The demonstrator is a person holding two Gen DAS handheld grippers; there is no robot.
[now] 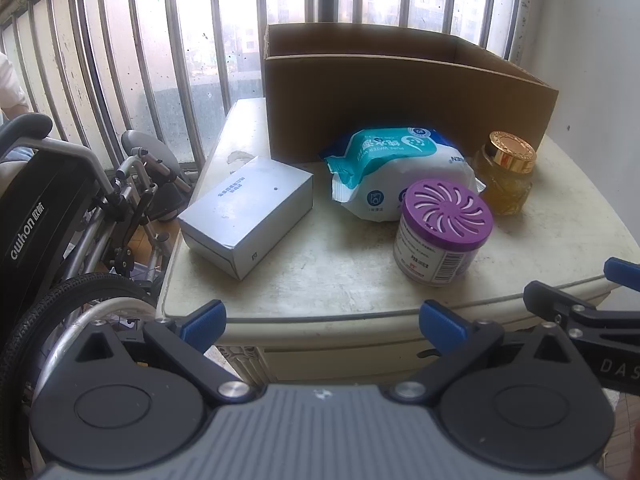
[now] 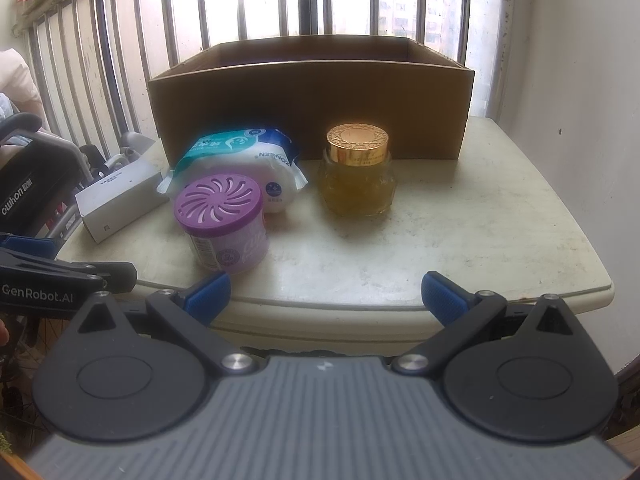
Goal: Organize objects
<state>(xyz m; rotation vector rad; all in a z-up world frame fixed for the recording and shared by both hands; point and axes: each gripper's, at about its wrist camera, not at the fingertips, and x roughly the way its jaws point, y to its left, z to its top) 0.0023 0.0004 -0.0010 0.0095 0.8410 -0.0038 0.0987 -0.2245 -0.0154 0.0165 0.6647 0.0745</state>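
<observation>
On the cream cabinet top [image 1: 340, 276] lie a grey box [image 1: 248, 216], a white-and-teal wipes pack [image 1: 396, 168], a purple-lidded air freshener tub [image 1: 444, 232] and an amber jar with a gold lid [image 1: 506, 172]. Behind them stands an open cardboard box [image 1: 400, 96]. The right wrist view shows the same grey box [image 2: 120, 200], wipes pack [image 2: 244, 156], tub [image 2: 224, 224], jar [image 2: 356, 176] and cardboard box [image 2: 312, 108]. My left gripper [image 1: 324, 324] hangs open at the front edge, empty. My right gripper [image 2: 326, 296] is open too, empty, short of the tub and jar.
A folded wheelchair [image 1: 72, 240] stands left of the cabinet. Barred windows [image 1: 180, 40] run behind it and a white wall [image 2: 580, 100] closes the right side. Bare cabinet top lies right of the jar [image 2: 480, 220]. The right gripper's finger [image 1: 580, 308] shows in the left wrist view.
</observation>
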